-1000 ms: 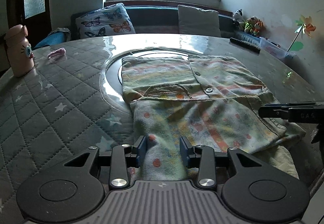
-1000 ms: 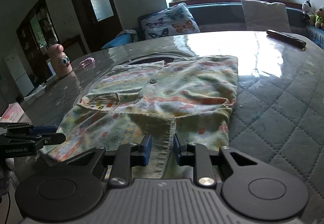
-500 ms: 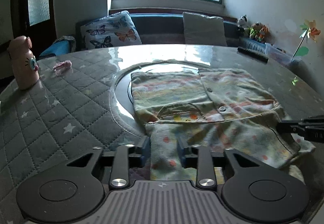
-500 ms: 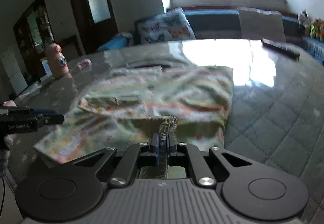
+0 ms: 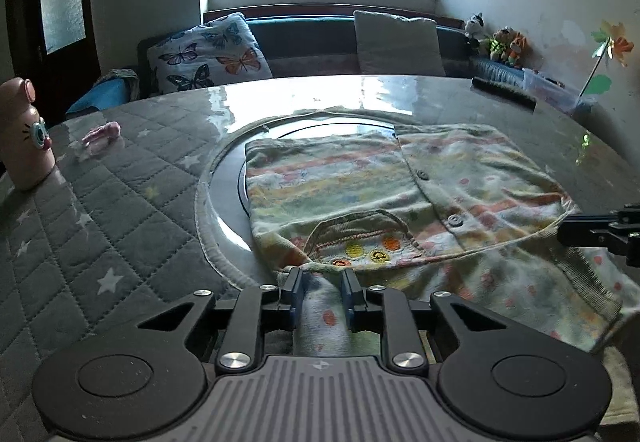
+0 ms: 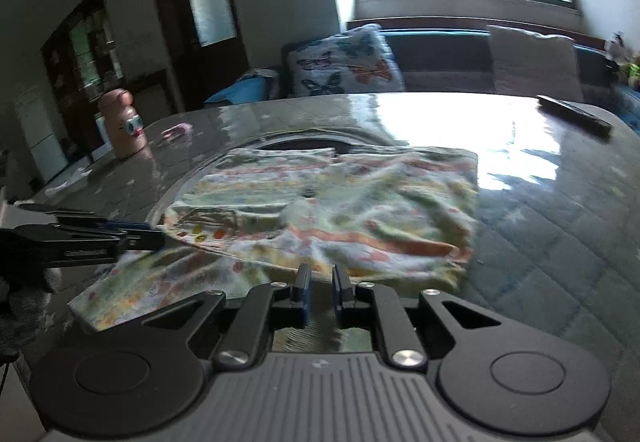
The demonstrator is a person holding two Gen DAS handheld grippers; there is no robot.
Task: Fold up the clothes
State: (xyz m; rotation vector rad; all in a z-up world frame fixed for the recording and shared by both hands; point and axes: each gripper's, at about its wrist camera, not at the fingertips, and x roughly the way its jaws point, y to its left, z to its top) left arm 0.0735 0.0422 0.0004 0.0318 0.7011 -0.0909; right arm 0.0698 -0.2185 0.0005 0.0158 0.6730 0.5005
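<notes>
Both grippers at garment [image 5: 360,194] near edge: left gripper [image 5: 320,292] clamps fold; right gripper [image 6: 319,292] parted.

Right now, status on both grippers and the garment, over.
Left gripper around near hem, grip unclear. Right gripper open, off the cloth. Garment part-folded on table. Nothing in the way.

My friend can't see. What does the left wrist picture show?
The left gripper has a bit of a colourful baby garment between its fingers, and the cloth lies spread on a grey quilted table. The right gripper pokes in from the right edge at the cloth's edge. A pink cat-face bottle stands far left.
</notes>
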